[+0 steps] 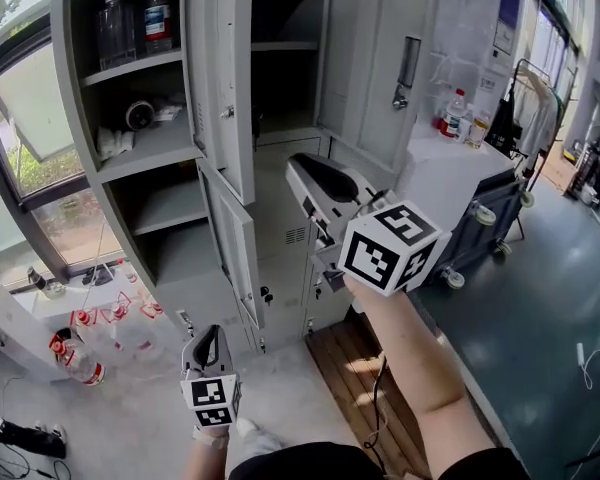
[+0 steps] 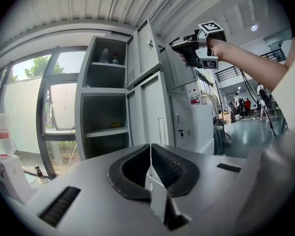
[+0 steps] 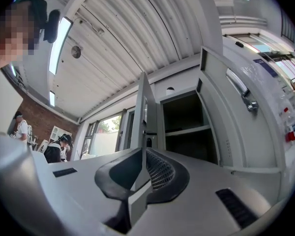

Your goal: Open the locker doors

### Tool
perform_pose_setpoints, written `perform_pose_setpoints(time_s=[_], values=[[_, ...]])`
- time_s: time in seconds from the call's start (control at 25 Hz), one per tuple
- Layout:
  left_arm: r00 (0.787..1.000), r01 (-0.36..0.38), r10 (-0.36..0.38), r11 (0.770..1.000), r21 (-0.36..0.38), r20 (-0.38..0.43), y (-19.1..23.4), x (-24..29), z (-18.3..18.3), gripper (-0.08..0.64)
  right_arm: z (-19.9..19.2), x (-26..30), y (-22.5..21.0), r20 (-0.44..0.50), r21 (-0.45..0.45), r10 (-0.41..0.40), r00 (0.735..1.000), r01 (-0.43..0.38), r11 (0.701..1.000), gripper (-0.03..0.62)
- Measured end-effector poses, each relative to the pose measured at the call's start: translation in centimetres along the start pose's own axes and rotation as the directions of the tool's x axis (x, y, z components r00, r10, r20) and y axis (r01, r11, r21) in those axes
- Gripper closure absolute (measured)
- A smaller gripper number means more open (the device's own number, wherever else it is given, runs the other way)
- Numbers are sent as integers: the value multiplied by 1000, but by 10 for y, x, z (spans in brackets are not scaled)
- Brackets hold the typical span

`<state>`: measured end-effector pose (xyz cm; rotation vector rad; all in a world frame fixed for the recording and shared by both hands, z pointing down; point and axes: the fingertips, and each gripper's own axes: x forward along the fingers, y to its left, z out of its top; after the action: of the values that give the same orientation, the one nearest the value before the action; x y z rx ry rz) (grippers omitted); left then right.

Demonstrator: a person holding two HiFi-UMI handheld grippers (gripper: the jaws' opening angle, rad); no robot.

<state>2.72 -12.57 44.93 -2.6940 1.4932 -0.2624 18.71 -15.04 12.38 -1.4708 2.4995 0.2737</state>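
The grey lockers point(image 1: 170, 138) stand ahead with several doors swung out. The upper left door point(image 1: 225, 68) and the lower left door point(image 1: 235, 238) are open, showing shelves with bottles point(image 1: 130, 28). A wide door point(image 1: 375, 58) with a handle point(image 1: 408, 68) hangs open at the right of the dark middle compartment point(image 1: 285, 78). The lower middle door point(image 1: 290, 248) is closed. My right gripper point(image 1: 292, 163) is raised before the middle compartment, shut on nothing point(image 3: 143, 151), with a door's edge point(image 3: 143, 107) straight ahead. My left gripper point(image 1: 208, 330) hangs low, shut and empty point(image 2: 150, 149).
A white cabinet top point(image 1: 450, 163) with small bottles point(image 1: 458, 116) stands at the right, with a blue wheeled bin point(image 1: 490, 218) beside it. Bottles and cones point(image 1: 80, 363) lie on the floor at the left. A wooden pallet point(image 1: 350, 358) lies below the lockers.
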Motion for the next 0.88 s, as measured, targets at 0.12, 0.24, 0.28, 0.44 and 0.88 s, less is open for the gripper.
perform_pose_setpoints(time_s=[0.12,0.24,0.28,0.44,0.88], values=[[999,38,-38,999,9,-9,-15,2,-3,534,-44,-31,0,-42,18,-32,999,33,999,541],[995,95,-94,995,17,-25,-33,2,-9,534,-92,-66,3,-94,38,-72,993,76,996,541],[993,116,-115,993,18,-30,-40,2,-11,534,-107,-79,5,-111,45,-85,990,90,995,541],[982,187,-187,982,18,-17,-63,-2,-16,534,-156,-126,14,-161,58,-125,979,136,989,541],[950,311,-311,950,16,21,-109,-15,-21,534,-235,-216,33,-269,14,-205,941,216,976,541]])
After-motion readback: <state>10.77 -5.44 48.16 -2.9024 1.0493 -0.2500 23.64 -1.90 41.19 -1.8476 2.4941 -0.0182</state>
